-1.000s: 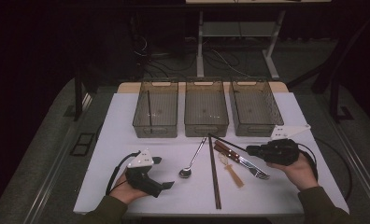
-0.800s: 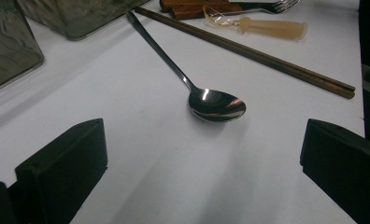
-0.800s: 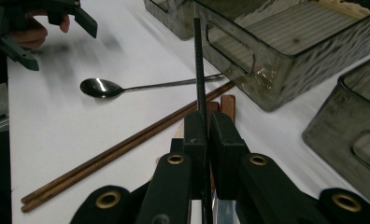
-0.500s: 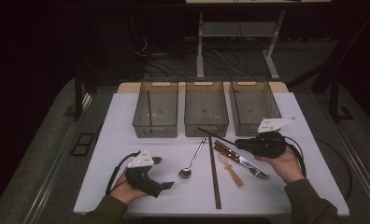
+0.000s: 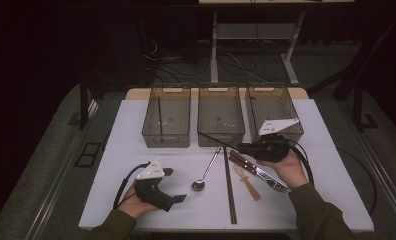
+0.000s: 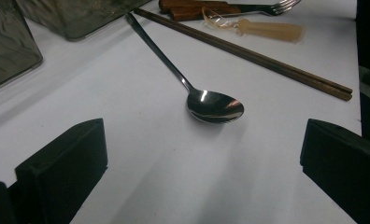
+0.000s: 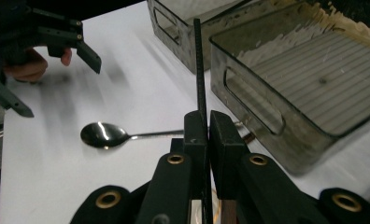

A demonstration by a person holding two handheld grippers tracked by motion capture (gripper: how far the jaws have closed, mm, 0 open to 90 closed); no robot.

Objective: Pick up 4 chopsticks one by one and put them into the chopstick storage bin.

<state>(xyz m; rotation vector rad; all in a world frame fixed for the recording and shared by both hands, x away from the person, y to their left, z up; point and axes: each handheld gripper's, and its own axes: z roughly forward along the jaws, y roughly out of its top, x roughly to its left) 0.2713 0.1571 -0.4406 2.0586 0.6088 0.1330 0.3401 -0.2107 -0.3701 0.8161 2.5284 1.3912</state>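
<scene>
Your right gripper (image 5: 245,148) pinches a dark chopstick (image 5: 218,139), its jaws tight on it. The stick pokes out over the front edge of the middle bin (image 5: 221,118). Your left gripper (image 5: 173,185) rests with jaws wide apart, bare table (image 5: 136,150) around it, and the spoon (image 6: 206,100) near.

White table (image 5: 136,125) under bright light, dark room around. Grey floor (image 5: 46,165) at both sides. Metal desk legs (image 5: 214,45) and tangled cables (image 5: 236,62) behind table, wall lost in shadow.
</scene>
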